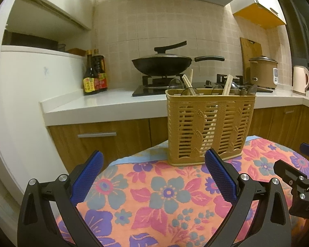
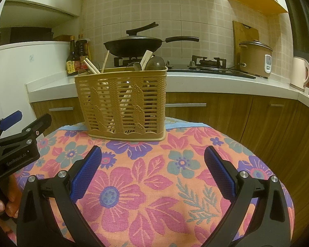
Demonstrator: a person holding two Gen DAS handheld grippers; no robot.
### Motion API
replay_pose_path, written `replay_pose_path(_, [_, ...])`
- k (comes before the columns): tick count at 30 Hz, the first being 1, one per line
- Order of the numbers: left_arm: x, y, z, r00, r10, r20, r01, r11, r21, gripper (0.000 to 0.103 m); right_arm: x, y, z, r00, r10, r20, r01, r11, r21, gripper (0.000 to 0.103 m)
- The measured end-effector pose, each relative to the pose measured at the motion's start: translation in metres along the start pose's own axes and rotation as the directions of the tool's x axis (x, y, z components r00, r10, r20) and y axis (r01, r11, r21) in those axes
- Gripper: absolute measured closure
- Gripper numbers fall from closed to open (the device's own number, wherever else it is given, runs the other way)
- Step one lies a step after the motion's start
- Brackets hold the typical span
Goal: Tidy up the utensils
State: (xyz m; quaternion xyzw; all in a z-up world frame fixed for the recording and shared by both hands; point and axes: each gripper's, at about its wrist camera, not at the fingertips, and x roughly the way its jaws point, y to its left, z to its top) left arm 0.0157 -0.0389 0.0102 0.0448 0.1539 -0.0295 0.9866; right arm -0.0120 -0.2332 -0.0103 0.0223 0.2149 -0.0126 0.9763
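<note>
A tan slatted utensil basket (image 1: 210, 127) (image 2: 121, 103) stands upright at the far edge of a small table covered with a floral cloth (image 1: 154, 195) (image 2: 154, 185). Wooden chopsticks (image 1: 187, 83) (image 2: 91, 65) and dark spoons (image 1: 176, 84) (image 2: 155, 62) stick out of its top. My left gripper (image 1: 154, 164) is open, empty, just short of the basket. My right gripper (image 2: 153, 160) is open and empty too, a little back from the basket. Each gripper shows at the edge of the other's view.
Behind the table runs a white counter (image 1: 105, 105) with wooden cabinets, soy sauce bottles (image 1: 94, 74), a black wok (image 1: 160, 62) on the gas hob, a rice cooker (image 2: 254, 58) and a pink kettle (image 2: 300, 72). A hand (image 2: 2, 201) holds the left gripper.
</note>
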Motion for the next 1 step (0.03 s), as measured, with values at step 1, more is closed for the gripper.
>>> replay_pose_path(1, [0.0000, 0.0009, 0.0002, 1.000, 0.001, 0.000, -0.001, 1.000, -0.004, 0.007, -0.0001, 0.0000, 0.0000, 1.000, 0.000, 0.000, 0.000, 1.000, -0.001, 0.008])
